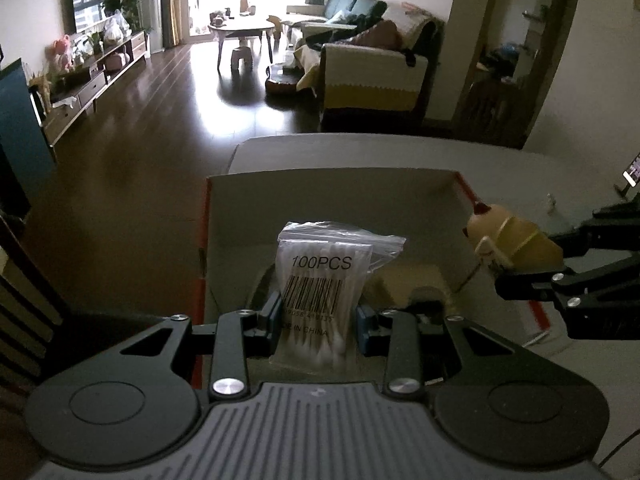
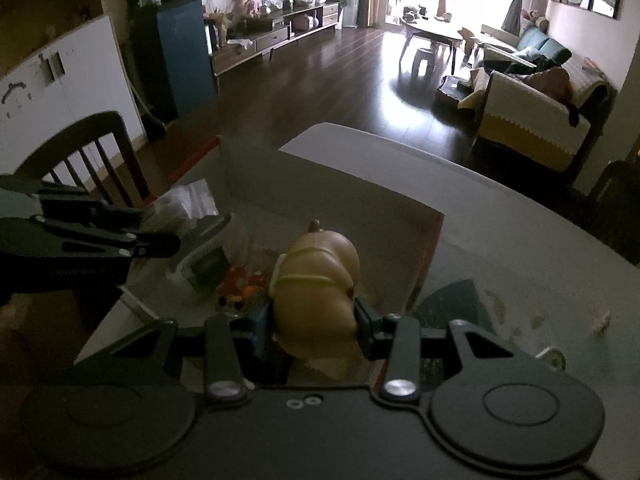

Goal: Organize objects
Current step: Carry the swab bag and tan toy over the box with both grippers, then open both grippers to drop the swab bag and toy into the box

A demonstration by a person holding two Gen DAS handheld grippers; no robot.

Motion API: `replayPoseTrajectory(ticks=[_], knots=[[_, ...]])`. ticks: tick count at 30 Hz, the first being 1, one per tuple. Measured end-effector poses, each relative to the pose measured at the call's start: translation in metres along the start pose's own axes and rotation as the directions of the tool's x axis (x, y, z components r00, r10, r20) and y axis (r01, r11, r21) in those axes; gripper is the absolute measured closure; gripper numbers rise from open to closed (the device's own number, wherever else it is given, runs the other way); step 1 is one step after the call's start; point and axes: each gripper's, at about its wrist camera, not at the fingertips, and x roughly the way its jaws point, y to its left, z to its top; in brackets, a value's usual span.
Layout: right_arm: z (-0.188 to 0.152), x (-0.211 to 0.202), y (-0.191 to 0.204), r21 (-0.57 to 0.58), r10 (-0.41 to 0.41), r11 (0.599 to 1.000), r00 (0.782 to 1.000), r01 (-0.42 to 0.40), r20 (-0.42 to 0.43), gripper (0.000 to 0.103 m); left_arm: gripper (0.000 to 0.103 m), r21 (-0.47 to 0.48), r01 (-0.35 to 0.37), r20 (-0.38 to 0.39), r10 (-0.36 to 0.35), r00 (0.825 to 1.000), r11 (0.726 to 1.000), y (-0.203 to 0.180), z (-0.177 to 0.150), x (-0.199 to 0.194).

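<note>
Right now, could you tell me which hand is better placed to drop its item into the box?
Probably the left: its tongs hold the cotton swab bag inside the box, while the right's toy sits near the rim.

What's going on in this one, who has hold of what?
A person is working with two handheld grippers over an open cardboard box on a table. The left gripper is shut on a bag of cotton swabs labelled 100PCS, held above the box. The right gripper is shut on a tan plastic toy, also over the box, which already holds some small items.
</note>
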Motion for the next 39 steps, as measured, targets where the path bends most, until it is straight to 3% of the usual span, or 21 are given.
replayPoseTrajectory(ticks=[11,28,35,38,39], knots=[[0.019,0.056,-0.002,0.002,-0.073,0.997,0.997,0.073,-0.039,0.061,0.069,0.073,-0.044,-0.055,0.048,0.997,0.996,0.0,0.009,0.052],[0.01,0.096,-0.003,0.018,-0.056,0.998,0.992,0.058,-0.112,0.059,0.067,0.138,-0.009,-0.12,0.026,0.992,0.99,-0.007,0.013,0.094],[0.006,0.088,-0.005,0.027,-0.022,0.999,0.994,0.025,-0.112,0.046,0.065,0.148,0.019,-0.158,0.004,0.987,0.989,-0.012,0.012,0.103],[0.003,0.077,-0.007,0.024,-0.003,1.0,0.995,0.006,-0.1,0.045,0.054,0.15,0.019,-0.162,0.005,0.987,0.989,-0.013,0.011,0.105],[0.002,0.073,-0.008,0.023,-0.001,1.0,0.996,0.003,-0.094,0.043,0.044,0.15,0.017,-0.159,0.007,0.987,0.989,-0.013,0.011,0.104]])
